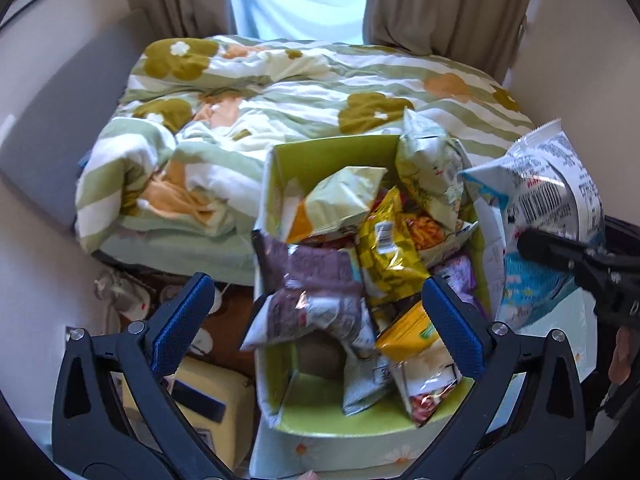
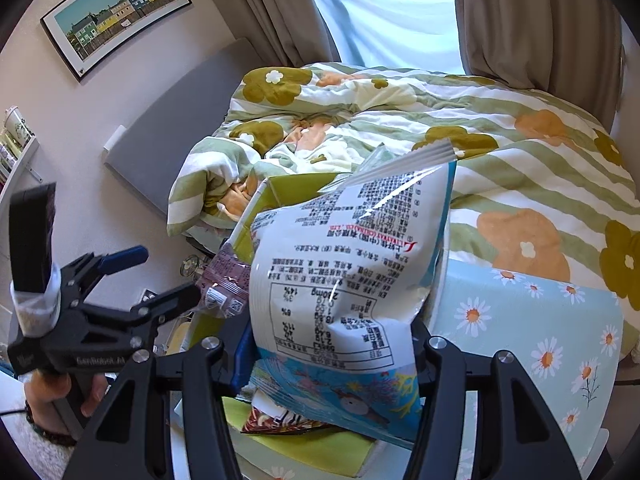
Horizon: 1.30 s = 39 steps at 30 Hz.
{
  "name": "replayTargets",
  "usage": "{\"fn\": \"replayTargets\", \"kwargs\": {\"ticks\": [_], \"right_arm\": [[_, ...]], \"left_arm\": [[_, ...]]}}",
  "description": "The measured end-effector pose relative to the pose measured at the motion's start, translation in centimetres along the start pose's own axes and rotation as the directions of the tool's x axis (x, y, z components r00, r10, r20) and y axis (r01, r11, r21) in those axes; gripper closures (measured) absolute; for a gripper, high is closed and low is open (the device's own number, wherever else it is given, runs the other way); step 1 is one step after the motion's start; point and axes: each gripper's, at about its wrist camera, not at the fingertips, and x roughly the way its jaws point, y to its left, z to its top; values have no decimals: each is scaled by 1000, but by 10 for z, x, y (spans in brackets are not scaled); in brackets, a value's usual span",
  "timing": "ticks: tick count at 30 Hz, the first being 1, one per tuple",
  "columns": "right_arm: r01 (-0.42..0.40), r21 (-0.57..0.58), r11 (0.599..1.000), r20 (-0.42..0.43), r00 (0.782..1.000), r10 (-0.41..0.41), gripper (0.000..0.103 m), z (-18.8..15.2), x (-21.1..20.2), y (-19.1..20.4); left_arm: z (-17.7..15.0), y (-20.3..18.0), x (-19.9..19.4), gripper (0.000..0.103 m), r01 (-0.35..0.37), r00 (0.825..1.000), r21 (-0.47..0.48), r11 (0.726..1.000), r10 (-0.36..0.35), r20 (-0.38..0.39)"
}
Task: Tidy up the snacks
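A green daisy-print box point(image 1: 320, 436) holds several snack bags: a purple-brown bag point(image 1: 312, 300), a yellow bag point(image 1: 384, 256) and pale green bags point(image 1: 344, 200). My left gripper point(image 1: 316, 328) is open and empty, its blue pads point(image 1: 184, 320) on either side of the box's near end, above the bags. My right gripper point(image 2: 328, 356) is shut on a large white and light blue snack bag point(image 2: 344, 280) and holds it upright at the box's right side. That bag also shows in the left wrist view point(image 1: 548, 208). The box point(image 2: 288, 192) is mostly hidden behind it.
The box stands next to a bed with a rumpled striped flower quilt point(image 1: 280, 92). A daisy-print lid or panel point(image 2: 528, 336) lies to the right of the box. A yellow object point(image 1: 208, 400) and cluttered floor lie left of the box. Curtains point(image 1: 440, 4) and a window are behind.
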Motion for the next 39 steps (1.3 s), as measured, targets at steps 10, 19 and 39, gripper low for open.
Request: {"fn": "replayTargets", "kwargs": {"ticks": [10,19,39], "right_arm": [[-6,36,999,-14,1000,6,33,16,34,21],[92,-11,996,82,992,-91,0,-12,-10,25],[400,87,912,331,852,-406,0,-117,-210,3]], "left_arm": [[-20,22,-4,0,-52,999,-11,999,52,-1],[-46,8,-23,0,-62,998,-23,998,62,11],[-93,-104,-180,0,-31,928,12,999,25,372]]}}
